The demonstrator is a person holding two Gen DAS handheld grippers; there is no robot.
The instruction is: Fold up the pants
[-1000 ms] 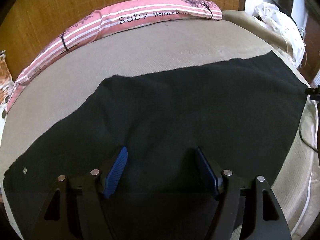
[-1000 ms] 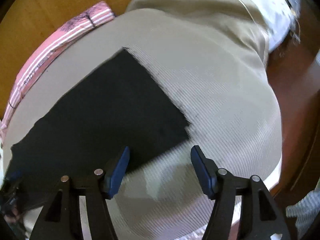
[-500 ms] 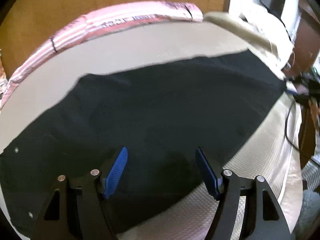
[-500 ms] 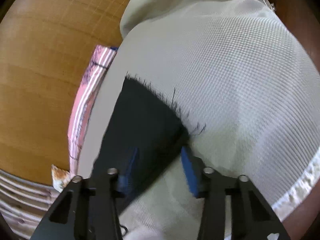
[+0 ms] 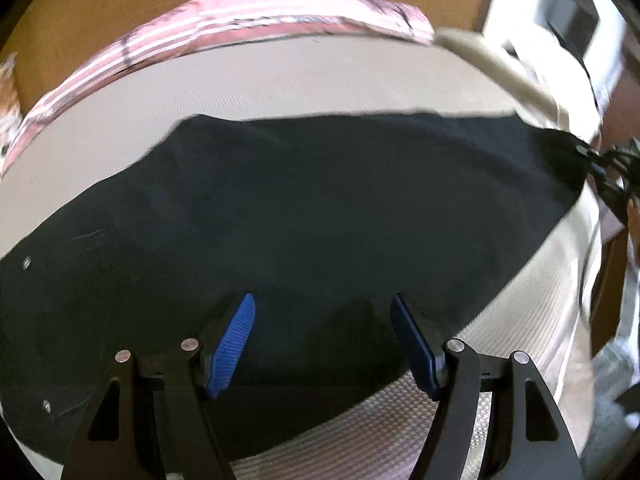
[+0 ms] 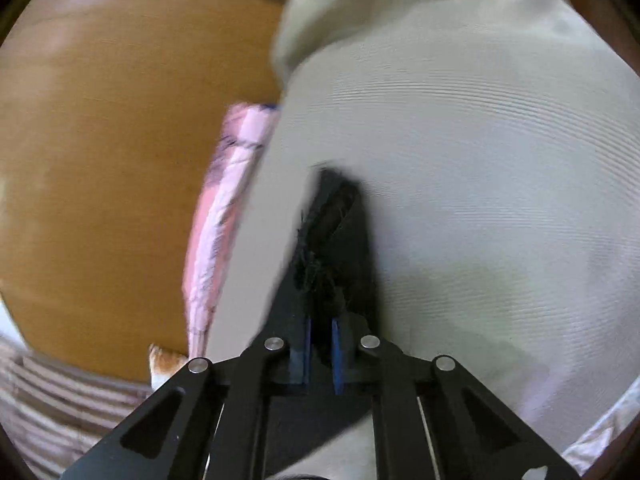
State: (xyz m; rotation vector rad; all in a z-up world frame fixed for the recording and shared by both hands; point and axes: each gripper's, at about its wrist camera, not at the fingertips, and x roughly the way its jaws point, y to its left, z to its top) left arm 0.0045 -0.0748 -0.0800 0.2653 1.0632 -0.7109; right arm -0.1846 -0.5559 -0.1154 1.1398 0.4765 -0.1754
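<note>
Now right gripper point(image 6: 320, 344) jaws just closed on pants point(image 6: 340, 240) hem.

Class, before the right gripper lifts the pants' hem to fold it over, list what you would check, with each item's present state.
1. Right gripper shut on the black pants: ok.
2. Both fabric layers caught: cannot tell.
3. Left gripper open above the pants, not pinning them: ok.
4. Pants lying flat on the bed: ok.
5. Pink pillow off the pants: ok.
6. Dark cable beside the hem, snag-free: cannot tell.
</note>
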